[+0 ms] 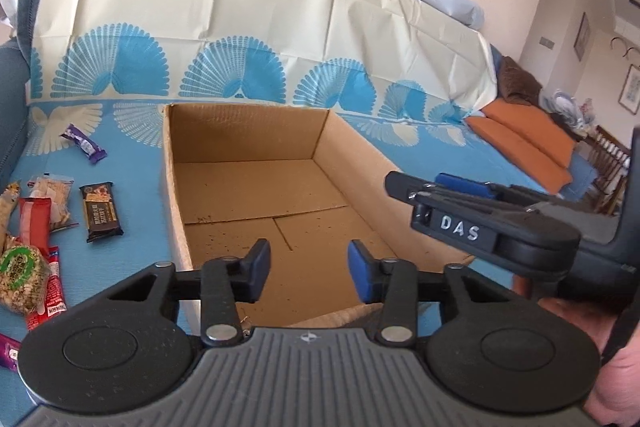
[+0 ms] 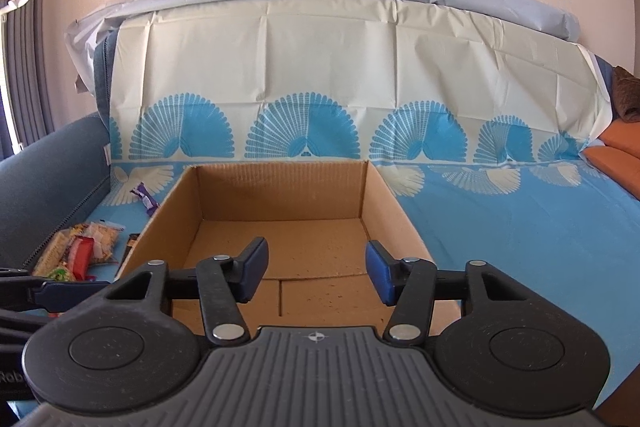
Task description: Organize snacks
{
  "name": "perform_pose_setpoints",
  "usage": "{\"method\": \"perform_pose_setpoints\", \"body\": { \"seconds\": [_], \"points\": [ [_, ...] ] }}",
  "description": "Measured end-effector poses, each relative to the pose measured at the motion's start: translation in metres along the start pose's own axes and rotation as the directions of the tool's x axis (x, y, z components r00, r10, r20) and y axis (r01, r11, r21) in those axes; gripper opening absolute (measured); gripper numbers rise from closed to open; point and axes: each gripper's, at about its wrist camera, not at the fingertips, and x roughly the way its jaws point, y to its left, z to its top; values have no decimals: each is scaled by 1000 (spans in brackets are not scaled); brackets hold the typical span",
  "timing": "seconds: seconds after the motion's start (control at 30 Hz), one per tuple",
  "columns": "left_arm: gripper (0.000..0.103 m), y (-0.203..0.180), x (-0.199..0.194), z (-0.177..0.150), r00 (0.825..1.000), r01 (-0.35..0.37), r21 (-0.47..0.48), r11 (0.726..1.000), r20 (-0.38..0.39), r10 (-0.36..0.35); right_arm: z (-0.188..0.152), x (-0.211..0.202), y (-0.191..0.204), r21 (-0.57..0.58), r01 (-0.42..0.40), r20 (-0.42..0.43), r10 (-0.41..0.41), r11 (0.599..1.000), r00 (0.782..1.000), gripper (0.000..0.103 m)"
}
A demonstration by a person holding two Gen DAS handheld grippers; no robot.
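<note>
Since the cardboard box (image 1: 256, 187) on the blue cover (image 1: 132, 227) holds nothing, the sorting looks barely begun; the snacks (image 1: 36, 223) lie in a loose pile well left of it. Both the left gripper (image 1: 308, 269) and right gripper (image 2: 316, 267) hang over the box, jaws parted and empty. Next, one must likely swing left to a packet. The pile is cut off at the frame edge; labels are unreadable.
</note>
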Motion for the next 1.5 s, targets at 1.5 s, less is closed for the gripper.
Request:
{"method": "perform_pose_setpoints", "body": {
  "seconds": [1.5],
  "points": [
    [45,206,-105,-51,977,-70,-354,933,163,136,-41,31,196,-211,-506,-137,488,836,862,44]
  ]
}}
